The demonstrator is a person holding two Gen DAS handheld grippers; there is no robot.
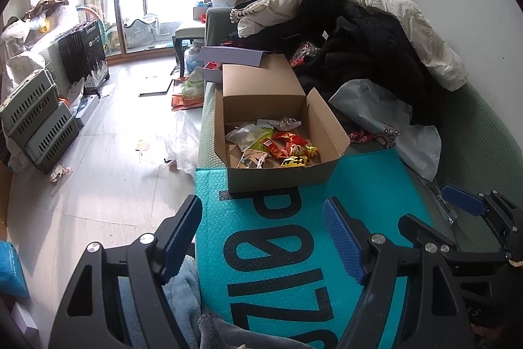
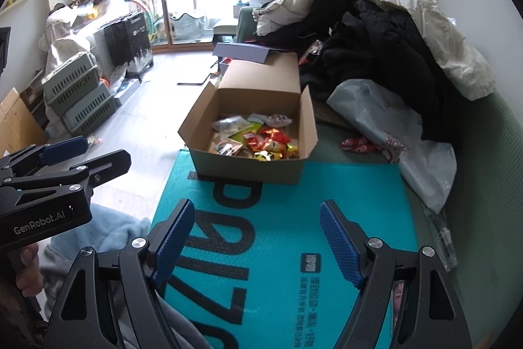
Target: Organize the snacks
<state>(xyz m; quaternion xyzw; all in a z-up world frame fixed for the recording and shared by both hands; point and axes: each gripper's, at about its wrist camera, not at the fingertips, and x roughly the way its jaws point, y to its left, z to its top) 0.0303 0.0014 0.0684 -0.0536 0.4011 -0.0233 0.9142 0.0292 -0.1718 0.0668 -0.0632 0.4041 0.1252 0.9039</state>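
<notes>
An open cardboard box (image 1: 278, 175) stands on a teal bubble mailer (image 1: 287, 237) on a green sofa seat. Several bright snack packets (image 1: 281, 146) lie inside it. The box (image 2: 248, 169) and snacks (image 2: 261, 143) also show in the right wrist view. A red packet (image 2: 358, 144) lies on the seat right of the box. My left gripper (image 1: 261, 237) is open and empty, short of the box. My right gripper (image 2: 256, 239) is open and empty over the mailer (image 2: 287, 218). Each gripper shows in the other's view: the right one (image 1: 464, 205), the left one (image 2: 65, 149).
A heap of dark and white clothes (image 1: 359, 31) and a grey plastic bag (image 1: 392, 126) fill the sofa behind and right of the box. A purple-lidded box (image 1: 232, 54) sits behind it. Green crates (image 1: 36, 116), a black suitcase (image 1: 81, 51) and litter stand on the floor at left.
</notes>
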